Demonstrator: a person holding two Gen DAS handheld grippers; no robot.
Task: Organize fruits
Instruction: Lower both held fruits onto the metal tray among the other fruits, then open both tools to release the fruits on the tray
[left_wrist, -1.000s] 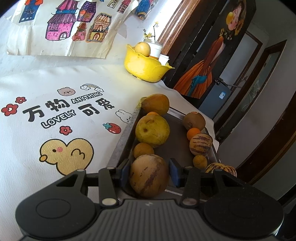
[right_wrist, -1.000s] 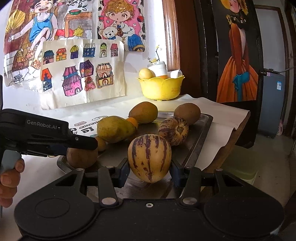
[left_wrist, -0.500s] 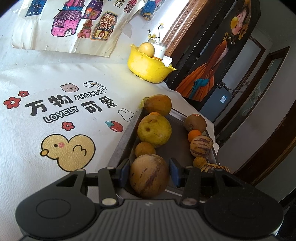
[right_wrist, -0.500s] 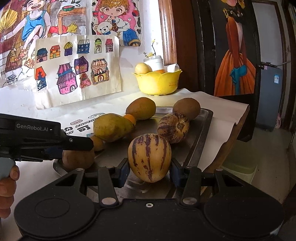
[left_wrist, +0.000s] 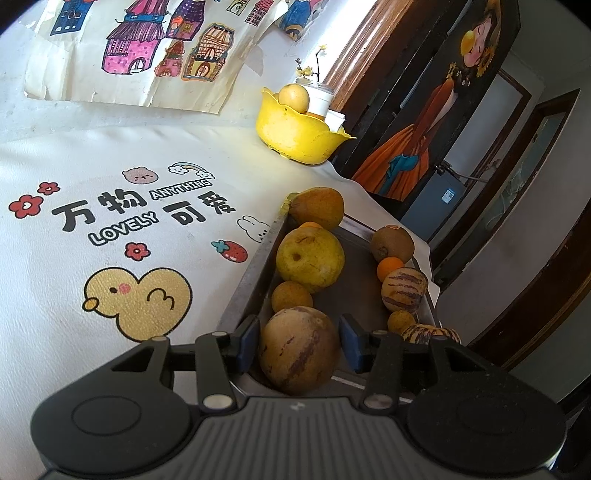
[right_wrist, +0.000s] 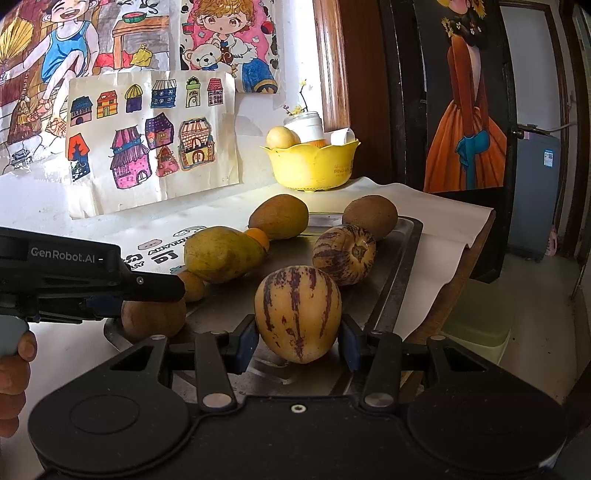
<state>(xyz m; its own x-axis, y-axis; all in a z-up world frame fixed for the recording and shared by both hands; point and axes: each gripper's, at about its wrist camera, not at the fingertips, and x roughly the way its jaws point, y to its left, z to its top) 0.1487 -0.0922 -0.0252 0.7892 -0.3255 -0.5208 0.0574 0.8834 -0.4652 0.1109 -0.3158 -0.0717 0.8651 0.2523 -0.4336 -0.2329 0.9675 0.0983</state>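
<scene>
Just loosened left tool (left_wrist: 297, 343) around brown melon (left_wrist: 299, 356), lower centre, likely released into tray (left_wrist: 255, 273), with right tool (right_wrist: 297, 341) clamping striped melon (right_wrist: 297, 310).

Children's drawings (right_wrist: 147, 125) are taped to a white wall. A white cartoon-printed cloth (left_wrist: 110, 221) covers the tabletop. A dark wooden doorframe (right_wrist: 395, 92) holds a painting of an orange dress (right_wrist: 465, 147); beyond stands what may be a grey appliance (right_wrist: 535, 195). Daylight falls in.
</scene>
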